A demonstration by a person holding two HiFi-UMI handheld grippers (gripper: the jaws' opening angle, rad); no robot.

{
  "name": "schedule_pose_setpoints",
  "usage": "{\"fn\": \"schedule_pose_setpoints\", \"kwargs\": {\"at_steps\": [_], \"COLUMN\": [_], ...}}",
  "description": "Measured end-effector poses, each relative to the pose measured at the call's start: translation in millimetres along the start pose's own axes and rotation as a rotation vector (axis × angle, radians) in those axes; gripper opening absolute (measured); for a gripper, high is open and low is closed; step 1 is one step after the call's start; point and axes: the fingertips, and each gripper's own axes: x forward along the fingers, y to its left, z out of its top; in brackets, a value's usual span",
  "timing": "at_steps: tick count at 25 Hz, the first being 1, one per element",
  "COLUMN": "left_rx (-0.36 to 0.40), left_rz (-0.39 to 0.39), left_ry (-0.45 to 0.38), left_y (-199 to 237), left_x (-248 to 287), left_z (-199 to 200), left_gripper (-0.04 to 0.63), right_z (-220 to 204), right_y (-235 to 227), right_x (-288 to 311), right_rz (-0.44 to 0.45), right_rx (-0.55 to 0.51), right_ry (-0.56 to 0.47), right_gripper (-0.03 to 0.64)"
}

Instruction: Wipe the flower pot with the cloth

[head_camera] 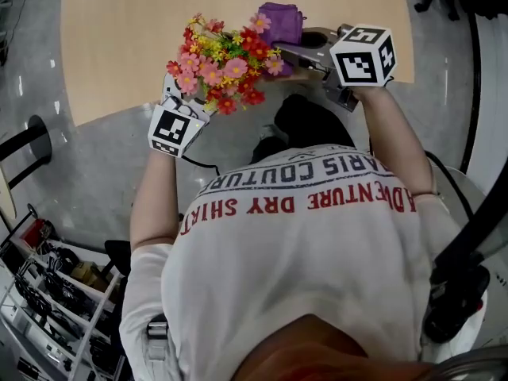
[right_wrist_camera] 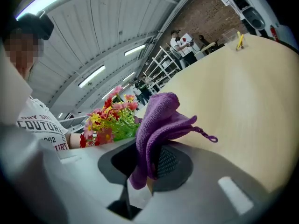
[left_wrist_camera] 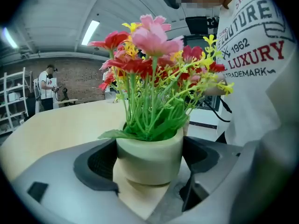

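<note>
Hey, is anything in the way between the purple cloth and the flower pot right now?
Only the pot's own flowers: they spread out above the flower pot toward the cloth. Nothing else visible stands between them.

1. We find the flower pot (left_wrist_camera: 149,150) between the jaws of the left gripper (left_wrist_camera: 150,161), one pad against each of its sides, and the flowers (left_wrist_camera: 154,69) stand up out of it.
2. The table (head_camera: 119,38) lies below and beyond the flower pot, which seems to hang just clear of the top, though we cannot be sure.
3. The cloth (right_wrist_camera: 156,120) is pinched between the jaws of the right gripper (right_wrist_camera: 147,164), bunched above them and hanging down between them.
4. In the head view the cloth lies just right of the flowers and behind them, over the table near its front edge.
5. A shelf rack (head_camera: 55,300) stands on the floor behind the person, to the left, well apart from the table.
</note>
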Motion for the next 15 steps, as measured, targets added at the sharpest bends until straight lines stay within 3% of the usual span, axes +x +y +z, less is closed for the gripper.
{"fn": "schedule_pose_setpoints", "kwargs": {"at_steps": [4, 11, 15], "left_rx": [0.009, -0.007, 0.0], "left_rz": [-0.009, -0.025, -0.041], "left_ry": [-0.007, -0.005, -0.007], "left_y": [-6, 12, 11], "left_x": [-7, 5, 4], "left_z": [-4, -4, -5], "left_gripper": [0.443, 0.445, 0.445], "right_z": [-12, -1, -9], "right_y": [9, -16, -32], "right_x": [17, 44, 53], "right_rz": [0.043, 0.054, -0.026], "right_rx": [-0.062, -0.102, -0.15], "right_ry": [0.069, 0.202, 0.311], "right_gripper": [0.064, 0.064, 0.05]}}
